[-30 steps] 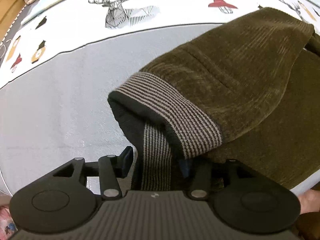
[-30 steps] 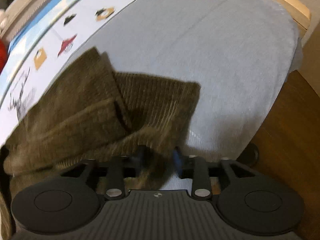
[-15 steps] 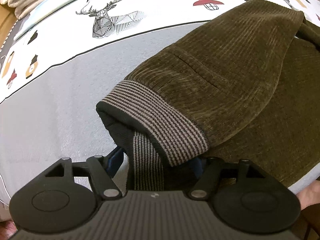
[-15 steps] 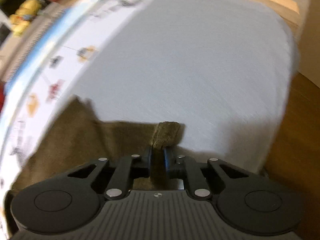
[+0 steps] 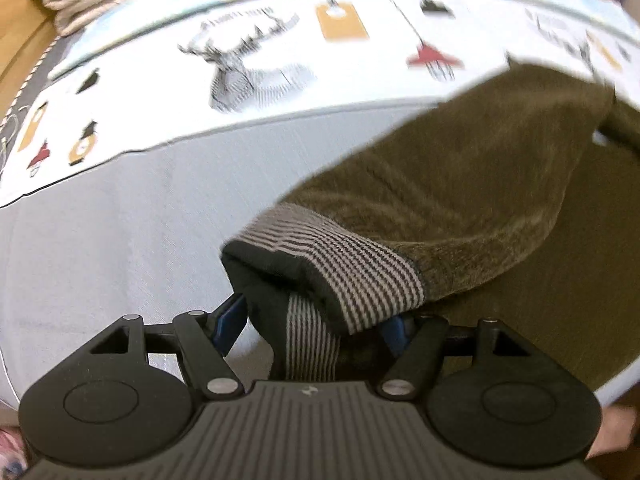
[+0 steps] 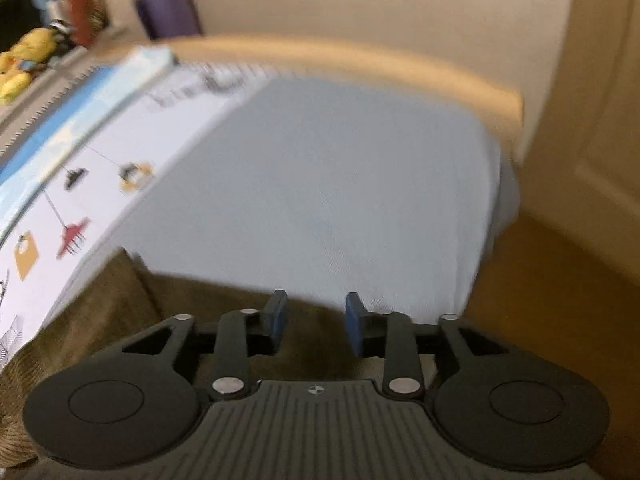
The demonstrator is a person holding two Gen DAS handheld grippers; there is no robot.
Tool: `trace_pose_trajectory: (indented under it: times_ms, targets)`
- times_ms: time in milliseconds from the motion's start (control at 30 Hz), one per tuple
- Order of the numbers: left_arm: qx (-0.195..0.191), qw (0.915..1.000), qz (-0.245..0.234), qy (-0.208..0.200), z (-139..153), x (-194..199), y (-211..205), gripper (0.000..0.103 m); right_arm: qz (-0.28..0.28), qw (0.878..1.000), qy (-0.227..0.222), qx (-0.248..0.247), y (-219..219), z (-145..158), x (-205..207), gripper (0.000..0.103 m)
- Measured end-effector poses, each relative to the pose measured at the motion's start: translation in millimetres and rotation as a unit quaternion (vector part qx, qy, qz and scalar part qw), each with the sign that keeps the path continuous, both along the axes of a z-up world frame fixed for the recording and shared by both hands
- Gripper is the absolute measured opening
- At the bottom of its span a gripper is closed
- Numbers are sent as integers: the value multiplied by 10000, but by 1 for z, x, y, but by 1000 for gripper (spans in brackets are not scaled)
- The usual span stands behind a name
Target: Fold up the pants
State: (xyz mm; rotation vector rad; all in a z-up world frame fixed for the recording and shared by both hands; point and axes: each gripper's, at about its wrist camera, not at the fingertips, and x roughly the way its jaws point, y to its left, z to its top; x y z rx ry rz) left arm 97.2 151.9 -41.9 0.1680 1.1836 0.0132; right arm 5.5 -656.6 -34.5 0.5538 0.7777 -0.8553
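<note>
With the left gripper [image 5: 316, 322] spread wide around the striped cuff [image 5: 332, 264] and the right gripper [image 6: 316, 316] opening empty over the olive pants [image 5: 460, 192] on the bed [image 5: 100, 216], both should lift clear without dragging the fold.

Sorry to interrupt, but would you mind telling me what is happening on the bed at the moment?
A person with a handheld claw in each hand is folding olive-brown corduroy pants on a bed. The left claw stands wide around the striped waistband, its pads not visibly pressing on it. The right claw is opening above the pants' edge, with nothing pinched between its blue pads. The pants lie partly folded over on themselves.
</note>
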Motion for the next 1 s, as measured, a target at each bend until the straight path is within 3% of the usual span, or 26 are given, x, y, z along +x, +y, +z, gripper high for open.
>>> trace_pose_trajectory:
  times_ms: [100,200,300,367,467,533,700,767,833,900,933,1000]
  targets:
    - [-60,9994,115,-336,12,0,1,75,287,9988,-349,-173,14,14,9,38]
    - [-33,9980,77,-619,21,2,-2,75,796,9945,-664,123,30,20,28,42]
    - [34,9972,-71,-750,24,4,-9,75,1385,9809,-958,973,44,14,51,51]
    - [142,9967,-340,-727,20,7,-19,75,1742,9642,-997,1736,56,6,68,57]
    - [459,9935,-813,-647,10,8,-38,81,1986,9377,-824,2729,75,-14,93,65]
    - [677,9901,-1041,-649,4,9,-47,82,1931,9328,-539,2995,87,-25,106,66]
    - [913,9845,-1311,-723,-4,17,-60,82,1464,9377,-111,3149,100,-41,129,65]
    - [973,9822,-1407,-773,-6,22,-64,80,1164,9483,-48,2952,107,-41,130,56]
    - [936,9802,-1528,-841,-7,27,-67,63,845,9603,-37,2660,115,-36,137,37]
    - [716,9822,-1520,-837,-5,35,-65,32,669,9704,-85,2321,127,-23,140,29]
    - [573,9850,-1402,-824,-2,40,-62,29,594,9748,-106,2150,131,-15,143,13]
    - [262,9907,-990,-890,4,52,-48,26,468,9802,-308,1901,139,5,146,11]
